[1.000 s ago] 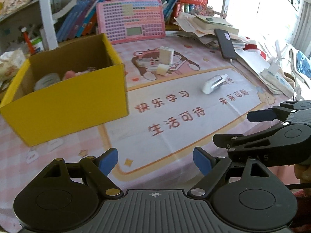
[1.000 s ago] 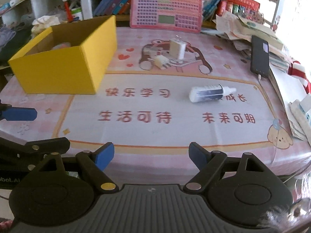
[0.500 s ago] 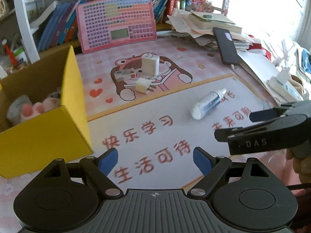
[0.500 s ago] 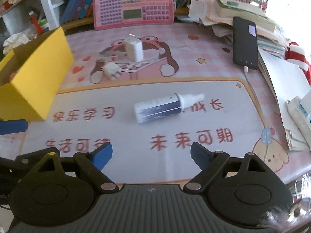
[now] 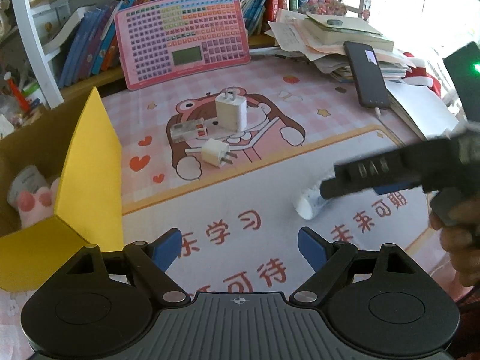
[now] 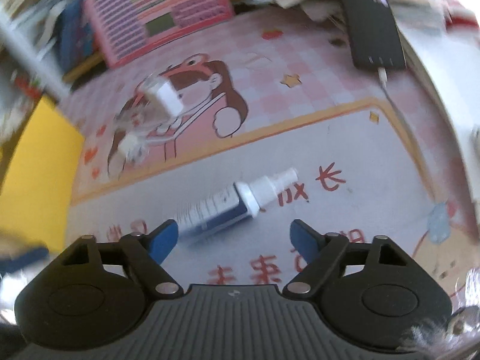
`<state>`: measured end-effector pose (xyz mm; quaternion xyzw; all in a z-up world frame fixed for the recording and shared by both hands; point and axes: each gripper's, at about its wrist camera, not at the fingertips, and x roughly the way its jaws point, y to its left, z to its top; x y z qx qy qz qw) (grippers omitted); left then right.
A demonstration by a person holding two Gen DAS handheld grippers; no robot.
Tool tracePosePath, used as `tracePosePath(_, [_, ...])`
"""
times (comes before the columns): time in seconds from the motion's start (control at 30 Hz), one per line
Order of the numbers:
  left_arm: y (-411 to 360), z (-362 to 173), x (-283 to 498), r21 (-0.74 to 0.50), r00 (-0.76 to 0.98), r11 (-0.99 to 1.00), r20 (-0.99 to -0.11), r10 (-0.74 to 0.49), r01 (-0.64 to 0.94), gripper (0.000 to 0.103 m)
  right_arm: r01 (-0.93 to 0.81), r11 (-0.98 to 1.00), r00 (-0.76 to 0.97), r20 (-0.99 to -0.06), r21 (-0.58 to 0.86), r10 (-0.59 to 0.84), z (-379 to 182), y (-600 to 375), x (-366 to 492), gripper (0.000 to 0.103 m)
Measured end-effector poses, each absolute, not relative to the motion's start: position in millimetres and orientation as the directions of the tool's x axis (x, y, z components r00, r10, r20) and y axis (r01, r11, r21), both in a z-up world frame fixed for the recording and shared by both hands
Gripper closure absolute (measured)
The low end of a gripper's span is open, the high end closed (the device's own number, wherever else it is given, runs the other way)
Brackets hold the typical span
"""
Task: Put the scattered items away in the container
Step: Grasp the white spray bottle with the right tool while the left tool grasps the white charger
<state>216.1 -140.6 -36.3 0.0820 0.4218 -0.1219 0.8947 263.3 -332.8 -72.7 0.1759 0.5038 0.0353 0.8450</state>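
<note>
Both grippers, left gripper [image 5: 240,244] and right gripper [image 6: 231,237], hold jaws spread above mat lettering "未来可期" [image 5: 370,216].

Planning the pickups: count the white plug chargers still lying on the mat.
2: a large charger standing upright on the cartoon, and a small charger lying just in front. Others may sit hidden inside the yellow box.

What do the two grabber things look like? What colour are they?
Both are black plastic. The left gripper and right gripper each have two blue fingertip pads, round black hinge discs, silver rivets and a ribbed grey base. The right one has raised letters on its side.
</note>
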Motion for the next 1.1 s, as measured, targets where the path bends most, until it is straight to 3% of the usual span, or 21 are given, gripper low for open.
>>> tracePosePath(0.2, [-143,-33,226,0.085,0.627,0.964,-0.773,-0.096,0.252,0.016,0.109,0.936,0.479,-0.843,0.334,0.245,-79,-325,285,0.039])
tracePosePath(0.27, [-141,-34,231,0.074,0.624,0.969,-0.776,-0.093,0.237,0.016,0.089,0.951,0.485,-0.847,0.296,0.218,-80,-323,291,0.051])
tracePosePath(0.37, [-142,-35,243,0.062,0.627,0.973,-0.774,-0.095,0.224,0.017,0.056,0.965,0.486,-0.852,0.254,0.196,-84,-325,298,0.061])
tracePosePath(0.5, [-145,-41,267,0.057,0.635,0.977,-0.768,-0.088,0.203,0.023,-0.022,0.986,0.508,-0.848,0.166,0.154,-82,-330,300,0.066])
tracePosePath(0.7, [-147,-59,315,0.003,0.626,0.992,-0.776,-0.08,0.13,0.034,-0.199,0.98,0.532,-0.839,0.009,0.116,-81,-329,291,0.066])
tracePosePath(1.1, [-162,-86,364,0.011,0.621,0.997,-0.783,-0.035,0.07,0.05,-0.274,0.962,0.531,-0.833,0.004,0.154,-83,-330,285,0.066])
